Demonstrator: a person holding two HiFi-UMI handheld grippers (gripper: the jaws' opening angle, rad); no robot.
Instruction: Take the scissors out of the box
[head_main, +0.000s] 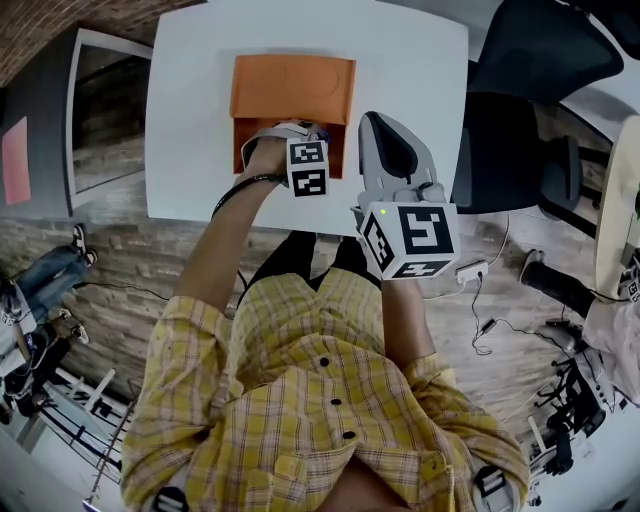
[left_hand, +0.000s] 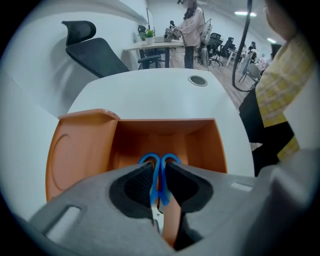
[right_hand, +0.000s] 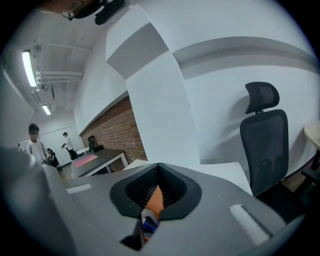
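Note:
An open orange box (head_main: 292, 85) lies on the white table (head_main: 410, 60), its lid folded out to one side (left_hand: 80, 150). My left gripper (head_main: 283, 130) reaches into the box and is shut on the blue-handled scissors (left_hand: 172, 160). The handle loops stick out past the pads, and the metal blades point back between the jaws (left_hand: 159, 172). In the head view the gripper hides the scissors. My right gripper (head_main: 380, 122) hangs over the table's near edge beside the box. Its jaws are shut with nothing between them (right_hand: 159, 172).
A black office chair (head_main: 520, 110) stands to the right of the table and also shows in the right gripper view (right_hand: 262, 135). A cable port (left_hand: 198, 80) sits in the far part of the tabletop. More desks and people are farther off.

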